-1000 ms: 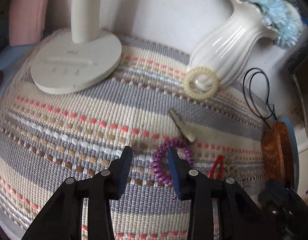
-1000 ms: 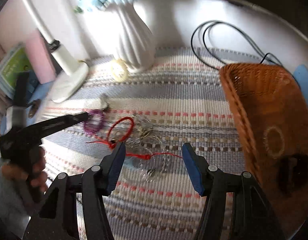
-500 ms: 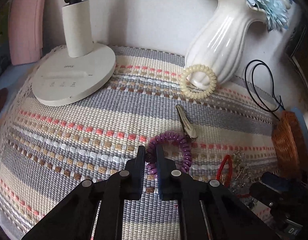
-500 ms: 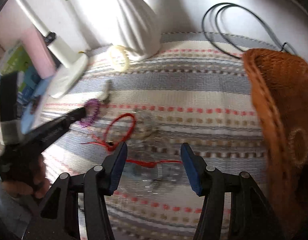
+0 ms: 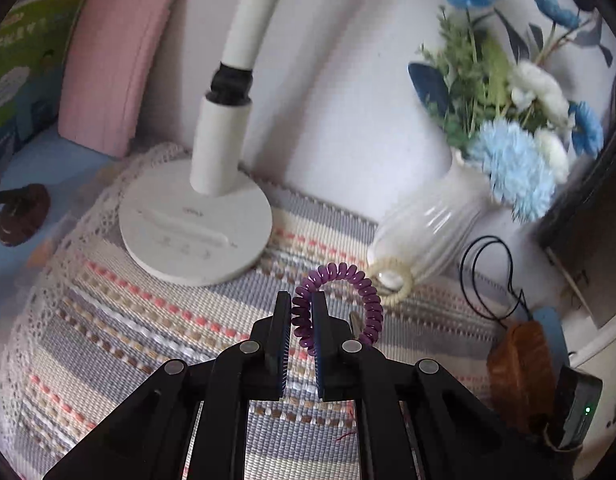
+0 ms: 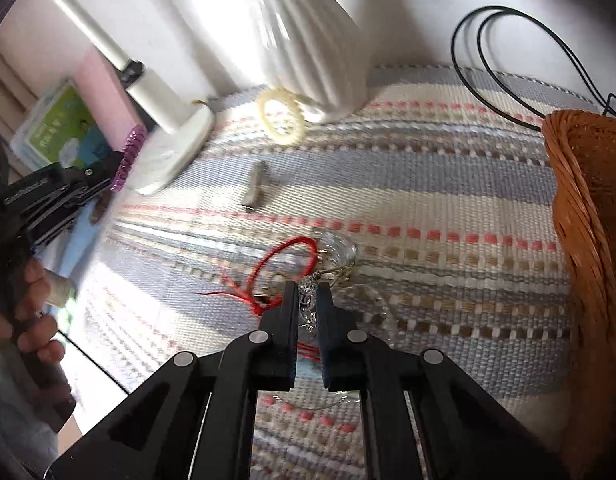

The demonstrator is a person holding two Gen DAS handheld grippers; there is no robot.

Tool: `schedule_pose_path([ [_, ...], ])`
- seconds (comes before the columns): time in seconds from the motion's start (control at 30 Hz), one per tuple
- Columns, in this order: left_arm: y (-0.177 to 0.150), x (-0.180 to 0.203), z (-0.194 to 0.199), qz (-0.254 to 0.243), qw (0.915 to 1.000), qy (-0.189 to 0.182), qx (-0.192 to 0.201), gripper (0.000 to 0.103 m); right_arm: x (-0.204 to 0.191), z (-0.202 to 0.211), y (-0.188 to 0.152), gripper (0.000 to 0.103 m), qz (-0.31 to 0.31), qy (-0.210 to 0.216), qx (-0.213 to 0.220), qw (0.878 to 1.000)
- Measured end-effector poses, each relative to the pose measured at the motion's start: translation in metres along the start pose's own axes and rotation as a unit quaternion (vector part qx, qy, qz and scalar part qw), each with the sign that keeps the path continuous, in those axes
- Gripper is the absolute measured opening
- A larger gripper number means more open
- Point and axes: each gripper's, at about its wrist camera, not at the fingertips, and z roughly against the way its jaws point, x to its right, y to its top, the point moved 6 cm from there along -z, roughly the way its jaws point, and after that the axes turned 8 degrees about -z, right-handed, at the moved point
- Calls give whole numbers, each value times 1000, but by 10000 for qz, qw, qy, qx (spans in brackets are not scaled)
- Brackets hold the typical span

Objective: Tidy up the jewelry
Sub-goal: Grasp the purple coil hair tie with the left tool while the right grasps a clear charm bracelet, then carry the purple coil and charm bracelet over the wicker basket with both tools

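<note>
My left gripper [image 5: 301, 312] is shut on a purple spiral hair tie [image 5: 360, 284] and holds it above the striped woven mat [image 5: 148, 320]. The right wrist view shows that same tie [image 6: 129, 154] at the left, in the air. My right gripper [image 6: 307, 300] points down at the mat [image 6: 428, 184], its jaws closing on a clear bead bracelet [image 6: 340, 252], with the pads pressing on the beads. A red cord bracelet [image 6: 276, 256] lies tangled with it. A cream spiral tie [image 6: 282, 116] and a silver hair clip [image 6: 256, 190] lie farther back. The wicker basket [image 6: 588, 208] stands to the right.
A white lamp base [image 5: 196, 232] sits at the back left of the mat and a white ribbed vase [image 5: 424, 224] with blue flowers at the back right. A black cable [image 6: 488, 40] loops behind the basket. A person's hand [image 6: 32, 312] holds the left gripper's handle.
The left gripper closed on the purple tie and lifted it off the mat. The right gripper sank a little and its jaws closed from wide apart onto the clear beads.
</note>
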Motion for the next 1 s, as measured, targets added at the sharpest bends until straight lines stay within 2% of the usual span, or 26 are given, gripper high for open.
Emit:
schedule_pose_path([
  [0.17,2,1,6,60,10000,-56,28,10,-7,24,6,10,-107,319,305,9990],
  [0.27,-1,9,6,-77,9999,-69,-63,10,-8,41,11,10,-156,412,497,9978],
  [0.47,2,42,14,-462,9982,-376,-80,10,-5,80,18,10,-425,645,932,9926],
  [0.57,6,63,18,-705,9961,-519,-66,10,2,101,21,10,-660,994,1129,9864],
  [0.63,9,82,17,-846,9943,-642,-56,10,9,119,23,10,-740,1078,1348,9822],
  [0.83,12,148,10,-1378,9826,-1229,-200,10,33,169,21,10,-798,704,1994,9741],
  [0.9,8,174,7,-1540,9766,-1471,-309,10,48,184,17,11,-903,459,2170,9709],
  [1.0,-6,217,2,-1935,9632,-1804,-472,10,71,200,11,10,-1188,120,2370,9641],
])
